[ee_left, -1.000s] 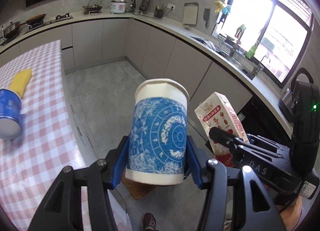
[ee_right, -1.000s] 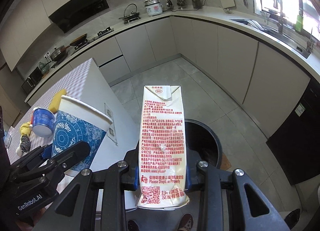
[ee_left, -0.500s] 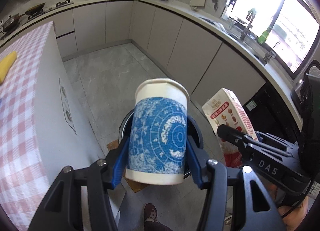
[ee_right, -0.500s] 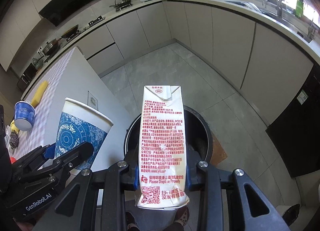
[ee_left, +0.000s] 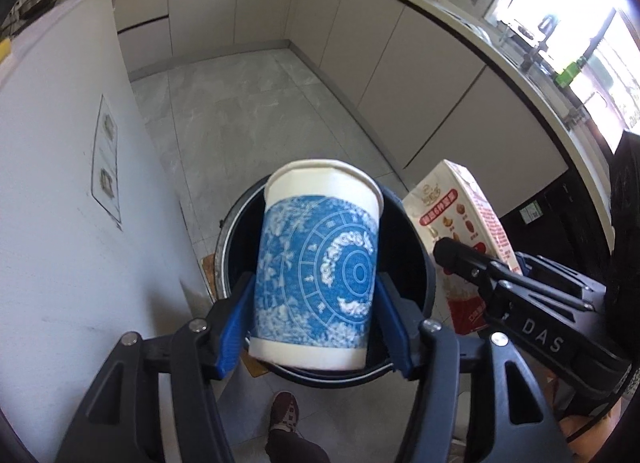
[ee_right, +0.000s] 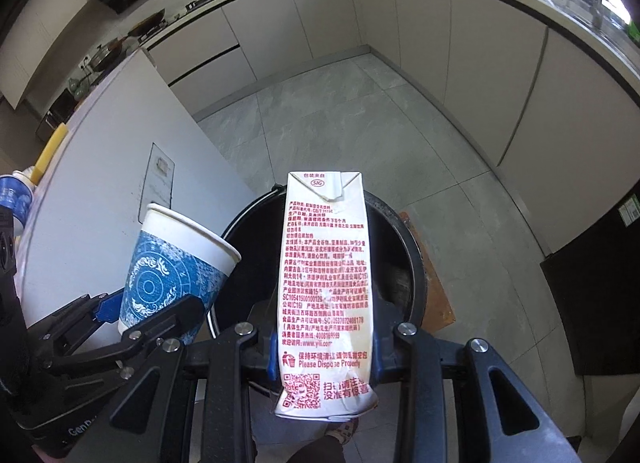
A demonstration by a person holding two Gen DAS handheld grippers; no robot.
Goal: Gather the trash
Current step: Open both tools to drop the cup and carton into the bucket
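— Looking through the left wrist view, what's held?

— The left gripper has its fingers clamped on a blue-patterned paper cup, frame centre, directly above the black trash bin. The milk carton sits at right.

— And the right wrist view?

— The right gripper has its fingers squeezing that carton over the bin; the cup is lower left. Neither is dropped yet. A blue can on the table, far left, looks left to collect.
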